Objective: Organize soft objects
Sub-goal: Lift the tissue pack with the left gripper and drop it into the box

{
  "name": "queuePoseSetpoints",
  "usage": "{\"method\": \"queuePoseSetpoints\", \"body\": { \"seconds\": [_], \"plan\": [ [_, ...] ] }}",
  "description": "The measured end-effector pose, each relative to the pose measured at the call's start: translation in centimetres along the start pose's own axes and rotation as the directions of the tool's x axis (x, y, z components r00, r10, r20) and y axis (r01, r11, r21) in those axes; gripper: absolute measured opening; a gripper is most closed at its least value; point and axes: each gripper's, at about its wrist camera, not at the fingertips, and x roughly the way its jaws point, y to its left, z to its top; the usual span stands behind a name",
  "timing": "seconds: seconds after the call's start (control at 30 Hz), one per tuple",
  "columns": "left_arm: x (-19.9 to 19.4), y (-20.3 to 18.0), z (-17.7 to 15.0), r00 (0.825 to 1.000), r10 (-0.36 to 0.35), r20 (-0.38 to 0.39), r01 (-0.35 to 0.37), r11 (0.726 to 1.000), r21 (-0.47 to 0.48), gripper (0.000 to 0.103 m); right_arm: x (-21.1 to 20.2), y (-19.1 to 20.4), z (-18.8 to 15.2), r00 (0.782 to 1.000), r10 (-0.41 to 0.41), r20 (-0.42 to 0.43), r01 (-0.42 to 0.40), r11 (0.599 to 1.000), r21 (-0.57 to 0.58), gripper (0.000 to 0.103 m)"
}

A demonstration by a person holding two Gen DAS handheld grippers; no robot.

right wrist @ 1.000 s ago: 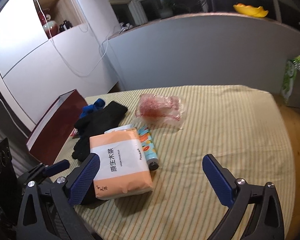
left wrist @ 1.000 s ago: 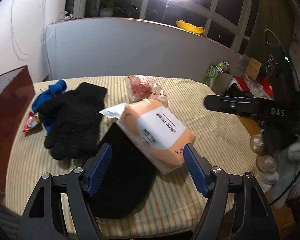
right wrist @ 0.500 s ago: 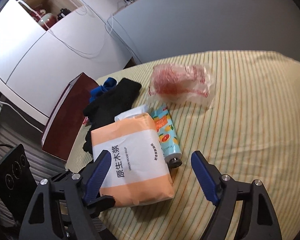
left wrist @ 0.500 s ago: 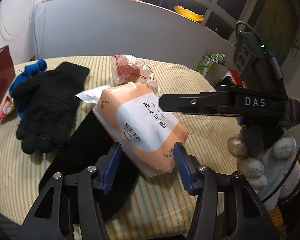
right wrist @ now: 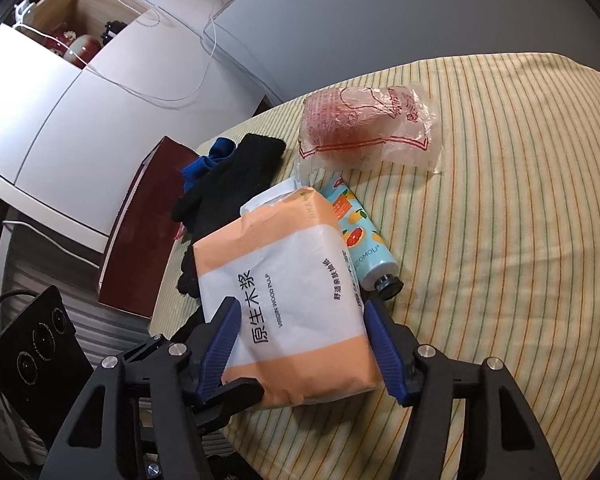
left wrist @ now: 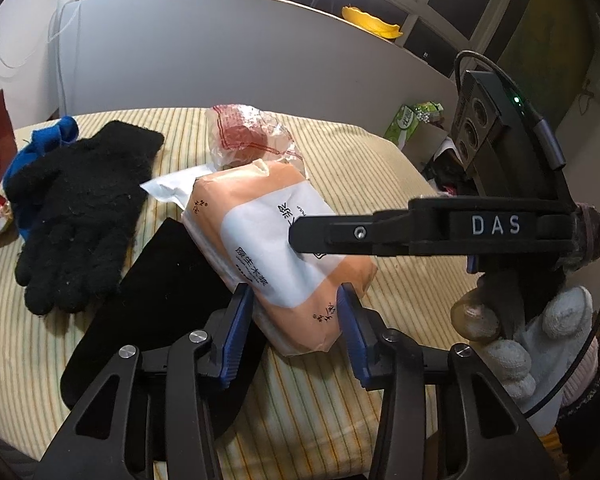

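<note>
The desk (right wrist: 520, 208), under a yellow striped cloth, spreads ahead of both hand-held grippers; a dark red box (right wrist: 148, 216) stands at its edge, far off to the left of the right hand-held gripper. The orange-and-white tissue pack (right wrist: 292, 304) lies nearest, partly on a flat black cloth (left wrist: 160, 300), its near end between the blue pads of the left hand-held gripper (left wrist: 296, 332) and its width between those of the right hand-held gripper (right wrist: 304, 348); both sets of jaws are narrowed to the pack's sides and appear to touch the wrapper, though how firmly either presses I cannot tell. The pack looks light and squashy, with a slick film wrapper that dents and may slide; it is best taken across the full middle, not by a corner or the loose sealed flap. The black knit glove (left wrist: 80, 216), ahead and left of the left hand-held gripper, is limp and grippy; pinch it at the cuff or palm. The clear plastic bag (right wrist: 364, 128) with something red inside lies beyond the pack; crinkly, thin, easily torn. The hand-cream tube (right wrist: 360, 244) lies just right of the pack, touching it; firmer and apt to roll. A blue cloth (left wrist: 52, 136) peeps from behind the glove.
</note>
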Motion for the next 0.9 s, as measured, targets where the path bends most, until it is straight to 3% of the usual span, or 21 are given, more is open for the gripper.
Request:
{"method": "queuePoseSetpoints", "body": {
  "seconds": [0.27, 0.47, 0.67, 0.9],
  "plan": [
    [-2.4, -0.2, 0.4, 0.998, -0.007, 0.066, 0.005, 1.0, 0.025, 0.042, -2.5, 2.1, -0.7, 0.999, -0.014, 0.035, 0.015, 1.0, -0.019, 0.054],
    [-5.8, 1.1, 1.1, 0.989, 0.003, 0.148, -0.007, 1.0, 0.031, 0.042, -3.5, 6.8, 0.2, 0.998, -0.01, 0.064, 0.015, 0.996, -0.082, 0.054],
    [-11.0, 4.7, 1.6, 0.969, 0.055, 0.242, -0.057, 0.998, -0.001, 0.042, -2.1, 13.6, 1.7, 0.997, 0.031, 0.067, -0.017, 0.982, -0.19, 0.053],
    [-16.6, 10.9, 1.8, 0.931, 0.164, 0.325, -0.147, 0.986, -0.078, 0.042, 2.2, 21.8, 3.7, 0.994, 0.102, 0.025, -0.09, 0.949, -0.303, 0.053]
  ]
}}
